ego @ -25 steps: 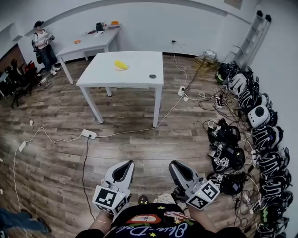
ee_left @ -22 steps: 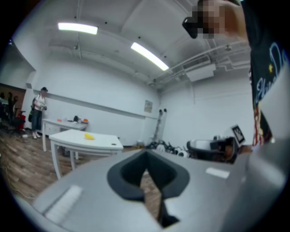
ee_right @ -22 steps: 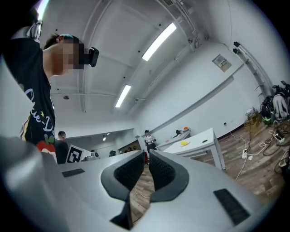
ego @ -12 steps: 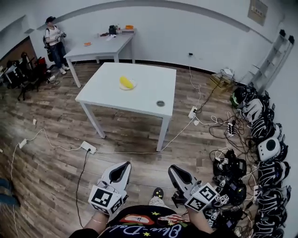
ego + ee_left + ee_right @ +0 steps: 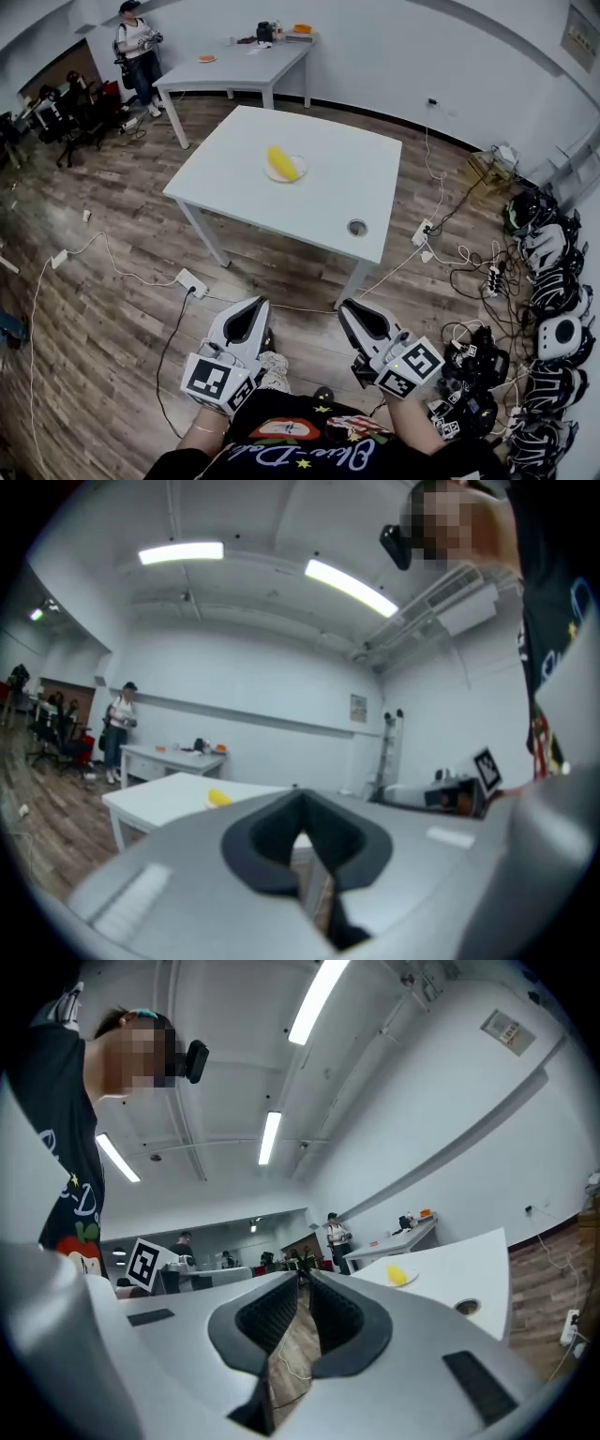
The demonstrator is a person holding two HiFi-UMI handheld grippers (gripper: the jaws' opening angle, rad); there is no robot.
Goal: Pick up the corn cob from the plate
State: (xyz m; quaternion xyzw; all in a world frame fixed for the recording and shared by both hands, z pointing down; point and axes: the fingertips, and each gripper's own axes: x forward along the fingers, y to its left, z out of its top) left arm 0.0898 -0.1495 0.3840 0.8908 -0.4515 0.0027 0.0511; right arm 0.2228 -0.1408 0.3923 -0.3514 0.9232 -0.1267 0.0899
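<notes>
A yellow corn cob (image 5: 280, 161) lies on a small white plate (image 5: 269, 175) near the middle of a white table (image 5: 337, 187), well ahead of me. Both grippers are held level at the bottom of the head view, over the wooden floor and far short of the table. The left gripper (image 5: 260, 303) is shut with nothing in it. The right gripper (image 5: 346, 306) is also shut and empty. The left gripper view shows the corn cob (image 5: 218, 799) small beyond the gripper's tips (image 5: 302, 797). In the right gripper view the corn cob (image 5: 400, 1276) lies to the right of the tips (image 5: 302, 1277).
A round dark grommet (image 5: 356, 227) sits near the table's right front corner. A second table (image 5: 239, 66) and a person (image 5: 139, 37) are at the back left. Cables and a power strip (image 5: 191, 281) cross the floor. Headsets and gear (image 5: 553, 281) line the right wall.
The table with the plate has come nearer and lower in the head view as I walk toward it. Both grippers keep their place at the bottom, still shut.
</notes>
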